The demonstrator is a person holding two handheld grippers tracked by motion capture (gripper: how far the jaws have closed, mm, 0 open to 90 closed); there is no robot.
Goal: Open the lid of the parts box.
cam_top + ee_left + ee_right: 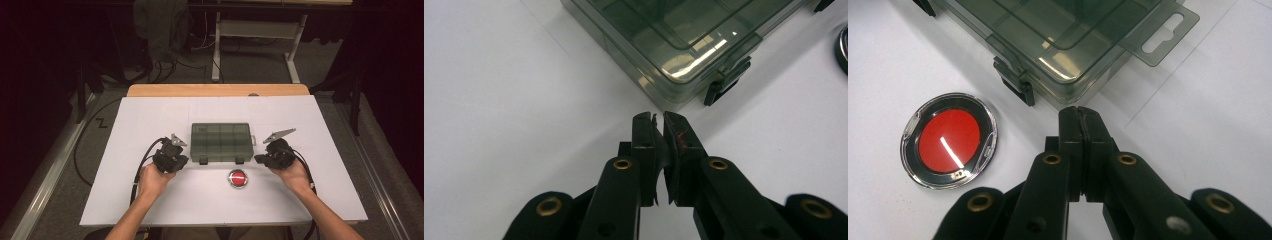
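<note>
Both the left gripper point(659, 117) and right gripper point(1079, 111) have jaws closed on nothing beside the shut box point(221, 141). Its 2 latches look small, so closed jaws could slip off them.

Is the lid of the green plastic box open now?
No, the box has its lid lying flat and shut, with both front latches down in the high view.
</note>
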